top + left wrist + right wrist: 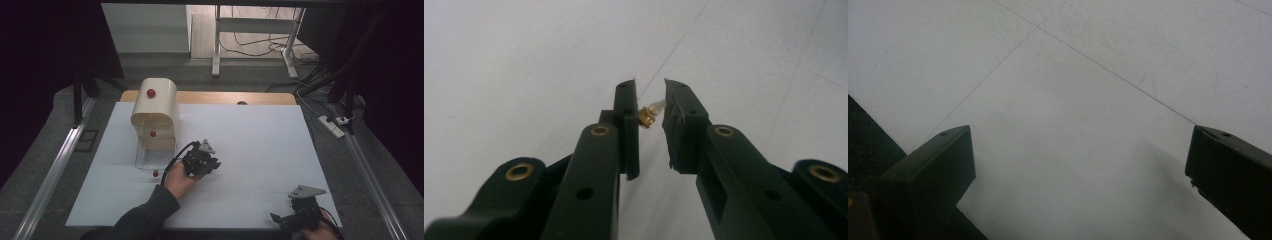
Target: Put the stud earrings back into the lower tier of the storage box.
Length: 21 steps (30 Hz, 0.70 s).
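I hold a small bulb point(651, 113) between the nearly closed jaws of my left gripper point(204, 161), at frame centre above the white table point(250, 150). My right gripper point(295, 215), lower right, gapes empty. Risk: the shallow tip grip lets the bulb slip out.

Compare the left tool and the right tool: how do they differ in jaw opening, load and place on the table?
The left tool has its jaws nearly together on a small brass-and-clear part; the right tool stands wide open and empty. The left tool hovers mid-table beside the cream cabinet; the right tool sits at the near right edge. Both have black jaws.
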Each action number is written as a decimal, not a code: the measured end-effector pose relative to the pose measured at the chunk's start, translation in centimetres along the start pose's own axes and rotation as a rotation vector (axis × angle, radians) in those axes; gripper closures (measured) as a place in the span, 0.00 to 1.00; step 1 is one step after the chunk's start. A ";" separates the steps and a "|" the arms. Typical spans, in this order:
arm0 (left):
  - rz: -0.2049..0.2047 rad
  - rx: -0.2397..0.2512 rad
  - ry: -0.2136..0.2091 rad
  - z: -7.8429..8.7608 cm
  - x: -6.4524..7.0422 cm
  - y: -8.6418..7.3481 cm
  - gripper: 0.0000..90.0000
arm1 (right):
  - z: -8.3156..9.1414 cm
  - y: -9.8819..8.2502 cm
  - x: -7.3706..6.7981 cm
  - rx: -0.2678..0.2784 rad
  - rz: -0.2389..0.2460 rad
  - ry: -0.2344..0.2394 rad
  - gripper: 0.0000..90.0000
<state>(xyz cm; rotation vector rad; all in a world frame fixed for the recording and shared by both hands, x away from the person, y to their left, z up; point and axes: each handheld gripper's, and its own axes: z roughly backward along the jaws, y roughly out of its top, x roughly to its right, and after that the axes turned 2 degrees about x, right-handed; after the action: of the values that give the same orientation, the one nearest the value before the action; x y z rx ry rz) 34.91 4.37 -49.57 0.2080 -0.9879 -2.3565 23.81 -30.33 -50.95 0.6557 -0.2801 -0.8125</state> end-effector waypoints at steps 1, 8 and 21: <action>-0.002 -0.001 0.001 0.1 0.0 0.0 0.84 | 0.0 0.0 0.0 0.000 -0.002 -0.001 0.00; -0.004 -0.003 -0.012 0.8 -0.2 -0.1 0.84 | 0.0 0.0 0.1 0.004 -0.007 0.004 0.00; 0.019 0.030 -0.010 3.3 -0.4 -0.3 0.84 | 0.1 0.0 0.1 0.005 -0.011 0.007 0.00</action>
<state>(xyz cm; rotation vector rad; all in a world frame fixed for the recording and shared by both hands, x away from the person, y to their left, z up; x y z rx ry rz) 33.96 6.81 -47.45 0.1977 -1.0264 -2.3290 23.82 -30.45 -50.91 0.6646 -0.2725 -0.8198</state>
